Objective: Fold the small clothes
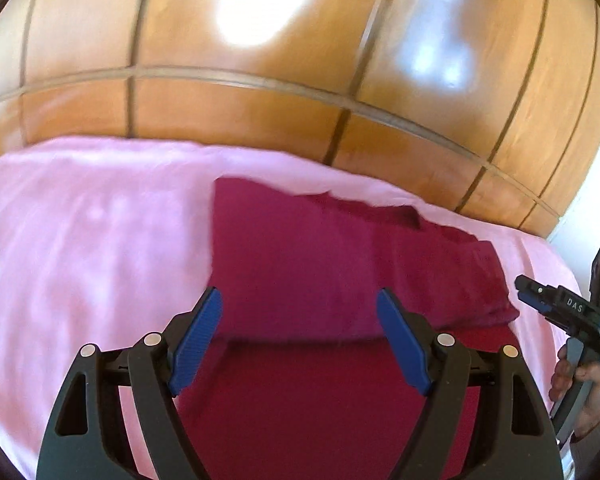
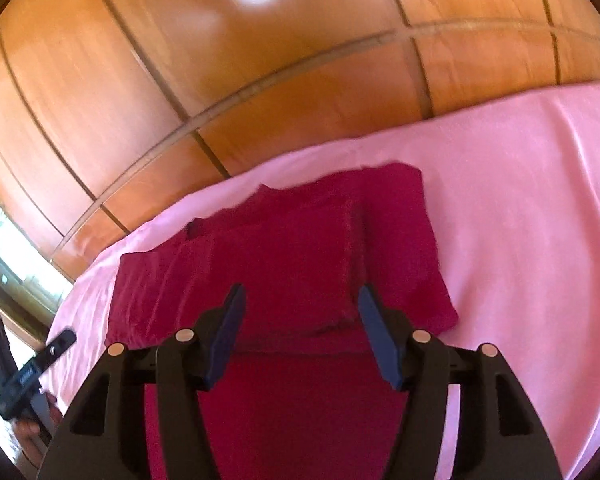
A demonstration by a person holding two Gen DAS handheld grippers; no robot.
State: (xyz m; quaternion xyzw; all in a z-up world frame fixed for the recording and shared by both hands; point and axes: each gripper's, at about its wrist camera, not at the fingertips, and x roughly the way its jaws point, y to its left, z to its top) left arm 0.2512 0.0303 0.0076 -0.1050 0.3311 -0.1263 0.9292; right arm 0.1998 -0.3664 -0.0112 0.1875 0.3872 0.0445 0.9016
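Dark red fabric, a small garment (image 1: 320, 264), lies on a pink bed sheet (image 1: 80, 240), partly folded: a doubled upper portion sits on top of a flat lower layer, with a fold edge running crosswise just beyond the fingertips of both grippers. The left gripper (image 1: 300, 312) hovers over the near part of the garment with its blue-padded fingers (image 1: 198, 336) spread apart, holding nothing. The right gripper (image 2: 300, 308) likewise hangs above the garment (image 2: 292, 256), fingers apart and empty. In the left wrist view, the right gripper's body appears at the right edge, held by the right hand (image 1: 584, 384), beside the garment. Behind the sheet (image 2: 520, 200) stands a glossy wooden panelled wardrobe (image 1: 260, 100). Both views are slightly blurred.
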